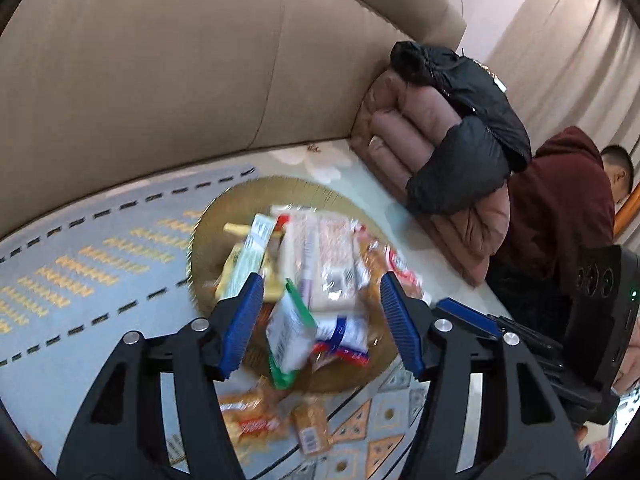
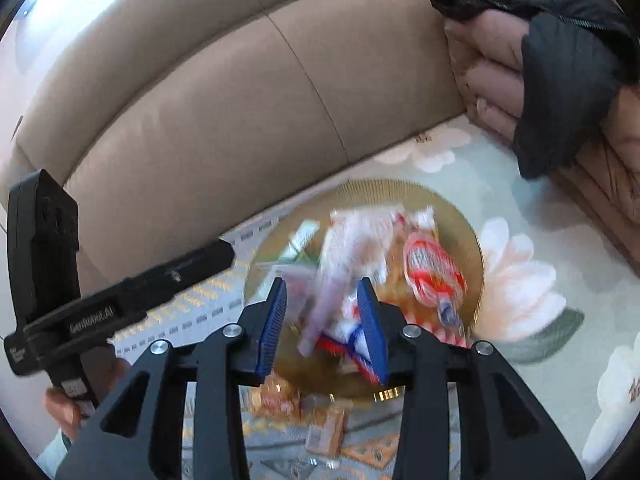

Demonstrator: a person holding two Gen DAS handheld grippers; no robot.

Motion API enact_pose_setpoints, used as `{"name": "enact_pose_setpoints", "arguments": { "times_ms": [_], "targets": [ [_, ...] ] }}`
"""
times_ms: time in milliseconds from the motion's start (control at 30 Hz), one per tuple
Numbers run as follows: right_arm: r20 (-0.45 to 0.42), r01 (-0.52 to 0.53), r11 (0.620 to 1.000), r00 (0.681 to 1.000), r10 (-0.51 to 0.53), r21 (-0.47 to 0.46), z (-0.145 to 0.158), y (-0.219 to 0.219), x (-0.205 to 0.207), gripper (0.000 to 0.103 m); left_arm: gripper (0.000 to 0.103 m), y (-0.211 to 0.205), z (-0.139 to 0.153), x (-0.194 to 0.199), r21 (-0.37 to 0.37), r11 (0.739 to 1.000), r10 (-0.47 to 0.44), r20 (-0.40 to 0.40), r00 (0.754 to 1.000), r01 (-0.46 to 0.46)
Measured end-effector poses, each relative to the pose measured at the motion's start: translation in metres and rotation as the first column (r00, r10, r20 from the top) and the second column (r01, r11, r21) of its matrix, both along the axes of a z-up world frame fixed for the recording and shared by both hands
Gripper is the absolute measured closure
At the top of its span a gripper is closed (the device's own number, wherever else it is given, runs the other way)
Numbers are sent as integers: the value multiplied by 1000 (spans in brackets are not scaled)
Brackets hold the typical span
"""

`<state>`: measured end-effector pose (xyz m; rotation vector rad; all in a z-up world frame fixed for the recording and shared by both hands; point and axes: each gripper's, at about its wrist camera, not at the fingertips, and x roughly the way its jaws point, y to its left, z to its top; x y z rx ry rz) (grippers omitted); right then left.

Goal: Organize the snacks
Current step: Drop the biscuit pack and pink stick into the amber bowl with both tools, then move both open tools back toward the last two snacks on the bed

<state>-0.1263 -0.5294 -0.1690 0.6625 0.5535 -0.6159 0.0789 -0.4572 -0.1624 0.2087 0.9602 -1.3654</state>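
Observation:
A round gold plate (image 1: 224, 216) on the glass table holds a pile of wrapped snacks (image 1: 320, 264). My left gripper (image 1: 320, 316) is open and hovers over the pile, a green and white packet (image 1: 290, 336) below its fingers. My right gripper (image 2: 324, 320) is open too, low over the same plate (image 2: 452, 216), with a red, white and blue packet (image 2: 352, 340) between its fingers; contact is blurred. A red and white wrapped snack (image 2: 432, 272) lies on the plate's right side. Orange packets (image 1: 256, 420) lie on the table before the plate, also in the right wrist view (image 2: 276, 400).
A beige sofa (image 1: 160, 60) stands behind the table. Folded brown and black jackets (image 1: 452, 140) lie at the table's right. A person in a maroon hoodie (image 1: 560, 208) sits at far right. The left gripper's body (image 2: 120, 300) shows in the right wrist view.

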Motion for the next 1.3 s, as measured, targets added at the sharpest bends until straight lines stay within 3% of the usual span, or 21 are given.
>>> {"name": "enact_pose_setpoints", "arguments": {
  "times_ms": [167, 400, 533, 733, 800, 833, 1000, 1100, 1300],
  "targets": [
    [-18, -12, 999, 1000, 12, 34, -12, 38, -16, 62, 39, 49, 3, 8, 17, 1000, 13, -5, 1000, -13],
    [-24, -69, 993, 997, 72, 90, -14, 125, -19, 59, 34, 163, 6, 15, 59, 995, 83, -7, 996, -83],
    [-56, -60, 996, 996, 64, 69, -20, 172, -14, 44, 33, 227, 6, 11, 83, 988, 128, -12, 992, -127],
    [-160, -5, 1000, 987, 0, -27, -31, 213, -7, 43, 29, 299, 13, 3, 72, 978, 198, -13, 980, -196],
    [-158, 13, 999, 987, -18, -33, -33, 217, -10, 37, 29, 312, 15, -2, 68, 975, 213, -11, 977, -212],
    [-169, 25, 998, 985, -33, -50, -34, 218, -10, 33, 29, 316, 16, -4, 69, 973, 220, 2, 975, -220],
    [-320, -7, 985, 946, -50, -174, -45, 237, 13, 32, 29, 335, 35, -25, 45, 954, 288, 131, 949, -296],
    [-372, -60, 967, 928, -37, -247, -47, 253, 24, 27, 29, 349, 54, -41, 10, 938, 335, 231, 914, -346],
    [-377, -67, 969, 926, -28, -238, -51, 251, 23, 23, 29, 364, 87, -63, -59, 925, 368, 372, 852, -374]
  ]
}}
